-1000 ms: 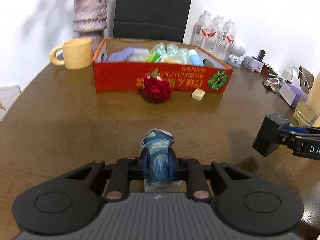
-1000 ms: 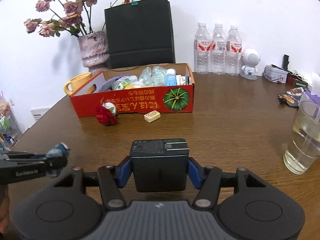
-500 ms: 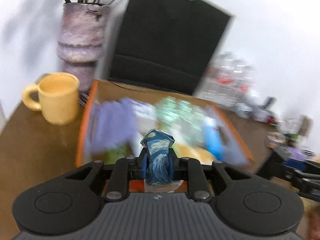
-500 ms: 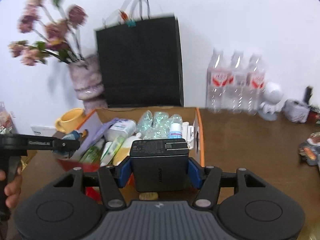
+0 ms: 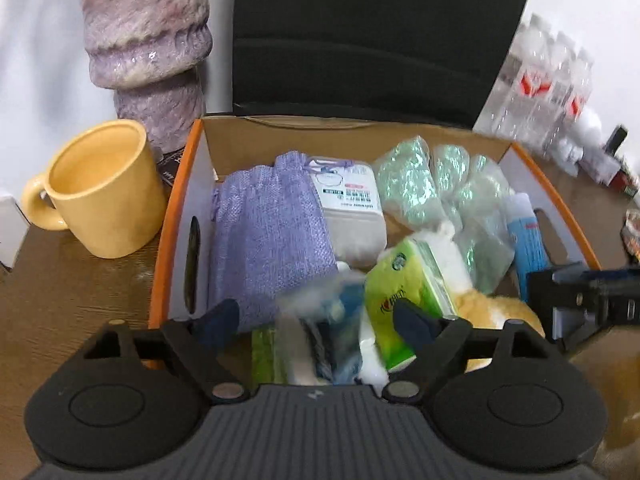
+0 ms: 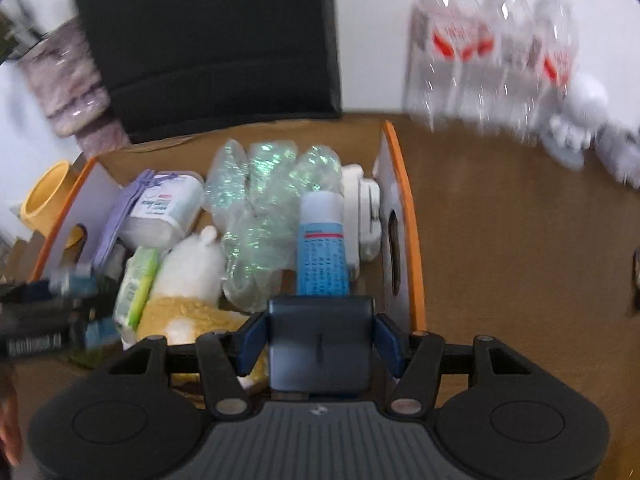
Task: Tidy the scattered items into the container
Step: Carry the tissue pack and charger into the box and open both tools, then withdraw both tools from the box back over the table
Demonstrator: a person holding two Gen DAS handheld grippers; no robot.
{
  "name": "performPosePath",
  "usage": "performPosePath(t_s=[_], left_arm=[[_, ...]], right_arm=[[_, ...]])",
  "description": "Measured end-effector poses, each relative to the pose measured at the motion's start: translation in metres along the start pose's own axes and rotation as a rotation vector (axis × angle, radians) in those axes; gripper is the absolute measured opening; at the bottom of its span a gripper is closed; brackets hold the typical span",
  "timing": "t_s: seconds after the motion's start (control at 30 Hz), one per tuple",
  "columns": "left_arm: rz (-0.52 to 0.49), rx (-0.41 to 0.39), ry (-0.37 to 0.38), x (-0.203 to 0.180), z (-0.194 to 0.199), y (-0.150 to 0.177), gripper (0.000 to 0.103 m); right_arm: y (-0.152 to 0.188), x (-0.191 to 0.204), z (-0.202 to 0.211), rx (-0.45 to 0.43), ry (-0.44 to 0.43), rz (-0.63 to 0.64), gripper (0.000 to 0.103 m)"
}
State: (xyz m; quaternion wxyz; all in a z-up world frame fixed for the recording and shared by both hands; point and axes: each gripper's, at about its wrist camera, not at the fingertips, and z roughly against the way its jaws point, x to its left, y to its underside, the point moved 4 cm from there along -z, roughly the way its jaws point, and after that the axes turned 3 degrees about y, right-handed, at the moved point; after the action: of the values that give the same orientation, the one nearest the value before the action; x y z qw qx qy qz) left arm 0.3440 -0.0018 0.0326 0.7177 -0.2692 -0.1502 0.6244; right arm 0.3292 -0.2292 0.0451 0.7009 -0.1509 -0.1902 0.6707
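The orange cardboard box (image 5: 176, 216) lies just below both grippers, packed with several items. My left gripper (image 5: 316, 322) is open over the box's near left part. A blue painted-pattern packet (image 5: 332, 320) shows as a blur between its spread fingers, loose and dropping among the contents. My right gripper (image 6: 320, 340) is shut on a black power adapter (image 6: 320, 332) over the near right corner of the box (image 6: 400, 184). The left gripper (image 6: 48, 312) also shows blurred at the left of the right wrist view.
Inside the box lie a purple pouch (image 5: 268, 240), a green tissue pack (image 5: 408, 284), bubble wrap (image 6: 260, 208) and a blue tube (image 6: 322, 248). A yellow mug (image 5: 100, 188) and a purple vase (image 5: 148, 40) stand left of it. A black bag (image 5: 360, 32) stands behind, water bottles (image 6: 492, 48) right.
Both grippers moved forward from the table's near side to above the box. The left gripper opened and let go of the blue packet. The right still holds the adapter.
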Motion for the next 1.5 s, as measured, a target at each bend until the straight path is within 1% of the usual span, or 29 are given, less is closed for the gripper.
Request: performPosePath(t_s=[0.07,0.1,0.17,0.23,0.3,0.5,0.6,0.73,0.83,0.97,1.1,1.2,1.33,1.43,1.5], left_arm=[[-0.013,0.025,0.000,-0.002,0.007,-0.002,0.103],[-0.016,0.038,0.003,-0.002,0.010,-0.003,0.103],[-0.029,0.076,0.016,-0.005,0.016,-0.005,0.103],[-0.036,0.120,0.034,-0.006,0.022,-0.004,0.103],[-0.042,0.142,0.046,-0.009,0.029,-0.002,0.103],[-0.015,0.153,0.019,-0.007,0.058,0.006,0.103],[-0.017,0.154,0.026,-0.010,0.073,0.011,0.103],[-0.011,0.178,0.014,-0.011,0.087,0.020,0.103],[0.003,0.174,-0.012,-0.012,0.100,0.026,0.103],[0.009,0.158,-0.039,-0.016,0.117,0.034,0.103],[0.009,0.167,-0.043,-0.021,0.124,0.050,0.103],[0.023,0.160,-0.050,-0.021,0.128,0.061,0.103],[0.008,0.123,-0.069,-0.025,0.136,0.073,0.103],[-0.019,0.108,-0.082,-0.028,0.135,0.080,0.103],[-0.019,0.093,-0.089,-0.030,0.132,0.089,0.103]], right_arm=[[-0.006,-0.003,0.002,0.038,-0.005,-0.016,0.064],[-0.009,-0.003,0.003,0.049,-0.007,-0.017,0.065],[-0.011,-0.001,0.013,0.052,-0.008,-0.007,0.073],[-0.013,0.002,0.024,0.049,-0.014,0.006,0.077],[-0.010,0.006,0.033,0.049,-0.014,0.023,0.077],[0.007,0.014,0.049,0.092,-0.005,0.070,0.077],[0.015,0.015,0.061,0.096,0.000,0.077,0.078],[0.027,0.017,0.076,0.090,-0.013,0.073,0.083],[0.035,0.017,0.086,0.100,-0.012,0.075,0.083],[0.047,0.018,0.100,0.077,0.002,0.081,0.085],[0.063,0.019,0.107,0.096,-0.020,0.085,0.087],[0.076,0.018,0.112,0.092,-0.029,0.083,0.087],[0.091,0.019,0.115,0.086,-0.057,0.087,0.090],[0.100,0.020,0.108,0.093,-0.059,0.109,0.091],[0.110,0.019,0.105,0.069,-0.064,0.102,0.091]])
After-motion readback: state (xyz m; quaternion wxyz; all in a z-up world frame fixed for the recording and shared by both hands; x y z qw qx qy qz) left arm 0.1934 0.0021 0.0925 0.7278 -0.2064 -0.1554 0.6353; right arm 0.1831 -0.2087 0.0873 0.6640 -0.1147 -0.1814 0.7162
